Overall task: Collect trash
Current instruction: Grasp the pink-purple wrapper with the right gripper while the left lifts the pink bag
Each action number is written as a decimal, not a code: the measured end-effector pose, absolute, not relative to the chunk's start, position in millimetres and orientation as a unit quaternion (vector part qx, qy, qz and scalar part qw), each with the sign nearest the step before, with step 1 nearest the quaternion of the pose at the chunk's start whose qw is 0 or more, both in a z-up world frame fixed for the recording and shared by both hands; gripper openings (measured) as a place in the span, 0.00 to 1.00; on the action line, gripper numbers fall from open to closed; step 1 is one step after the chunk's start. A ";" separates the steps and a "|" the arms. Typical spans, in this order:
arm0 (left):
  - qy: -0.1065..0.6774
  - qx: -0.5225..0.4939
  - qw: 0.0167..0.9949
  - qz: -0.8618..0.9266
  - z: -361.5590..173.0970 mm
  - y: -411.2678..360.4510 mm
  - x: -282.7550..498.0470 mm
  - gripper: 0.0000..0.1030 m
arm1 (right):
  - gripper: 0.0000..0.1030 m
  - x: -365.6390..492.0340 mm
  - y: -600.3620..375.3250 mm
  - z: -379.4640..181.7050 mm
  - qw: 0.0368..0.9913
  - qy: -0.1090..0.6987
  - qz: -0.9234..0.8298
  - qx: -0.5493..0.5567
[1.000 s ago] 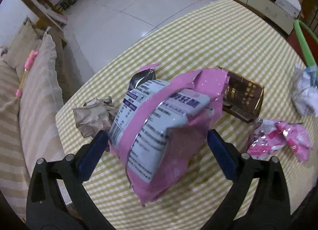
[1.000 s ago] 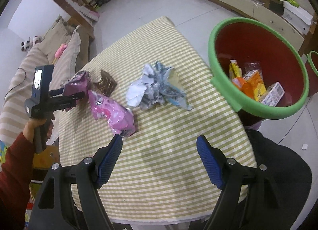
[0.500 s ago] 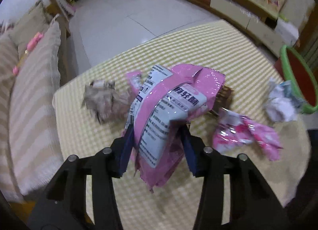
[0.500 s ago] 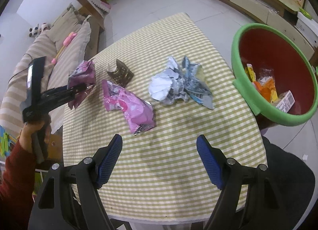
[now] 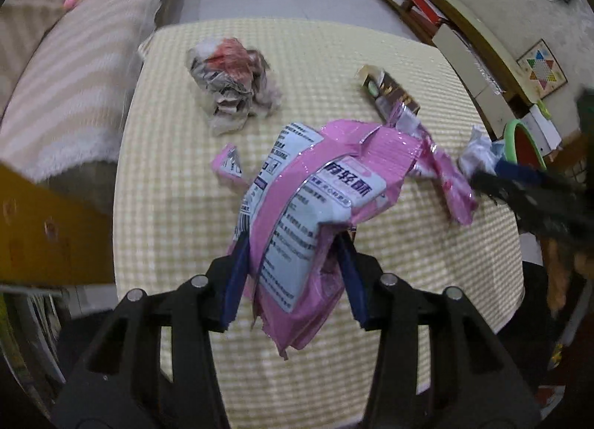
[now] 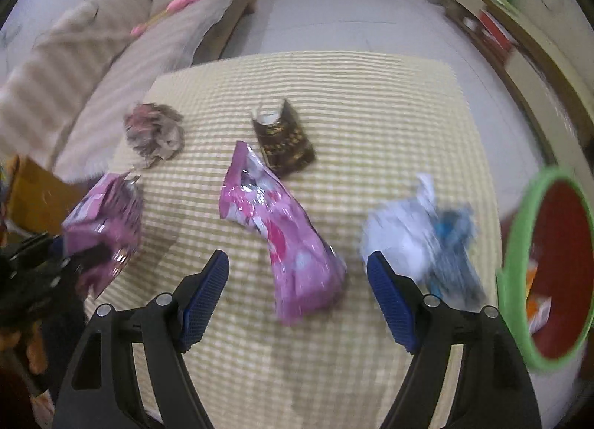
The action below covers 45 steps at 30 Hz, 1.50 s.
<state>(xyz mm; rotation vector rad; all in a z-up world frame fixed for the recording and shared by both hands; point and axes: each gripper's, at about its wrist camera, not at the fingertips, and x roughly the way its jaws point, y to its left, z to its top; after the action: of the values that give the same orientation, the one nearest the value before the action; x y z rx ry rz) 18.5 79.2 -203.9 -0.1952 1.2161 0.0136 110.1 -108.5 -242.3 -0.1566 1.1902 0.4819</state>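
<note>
A torn pink-and-white foil snack bag (image 5: pixel 308 213) hangs pinched between the blue pads of our left hand-held gripper (image 5: pixel 293 258), lifted above the near edge of the yellow-checked worktop (image 5: pixel 178 176). A small torn pink scrap (image 5: pixel 228 163) lies on the cloth just beyond it. Farther out sit a crumpled ball of brownish printed paper (image 5: pixel 234 84) and a dark brown and gold flattened carton (image 6: pixel 284 137).

Our right hand-held gripper (image 6: pixel 297 288) is spread wide and holds nothing; it hovers over a crinkled shiny pink wrapper (image 6: pixel 282 236), whose near end lies between the two blue pads without clearly touching either. Just to the right of that wrapper lies a crumpled white-and-blue paper wad (image 6: pixel 423 243), blurred by motion. Past the worktop's right edge stands a red bin with a green rim (image 6: pixel 516 262), with orange and white packets inside. A striped beige sofa (image 6: pixel 122 58) runs along the far left side.
</note>
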 end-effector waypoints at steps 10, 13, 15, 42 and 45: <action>0.565 -0.094 0.819 0.003 -206.6 83.7 5.4 0.60 | 0.29 124.2 -86.8 -282.8 0.764 0.592 0.232 -0.110; 0.558 -0.093 0.824 -0.004 -203.0 85.0 4.5 0.76 | 0.23 116.9 -97.3 -281.7 0.762 0.598 0.236 -0.081; 0.558 -0.092 0.825 -0.010 -203.3 83.8 4.9 0.85 | 0.23 112.9 -104.2 -280.9 0.760 0.602 0.235 -0.068; 0.555 -0.107 0.825 -0.002 -209.8 75.3 13.8 0.64 | 0.25 78.3 -119.6 -247.1 0.791 0.566 0.231 -0.004; 0.539 -0.116 0.834 0.000 -194.5 76.9 9.1 0.64 | 0.25 67.1 -135.1 -229.4 0.803 0.552 0.222 0.029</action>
<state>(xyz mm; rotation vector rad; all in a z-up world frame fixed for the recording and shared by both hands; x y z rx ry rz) 9.1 76.9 -194.5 -0.2464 1.1429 0.0003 67.1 -135.1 -229.4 0.0615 1.1827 0.4754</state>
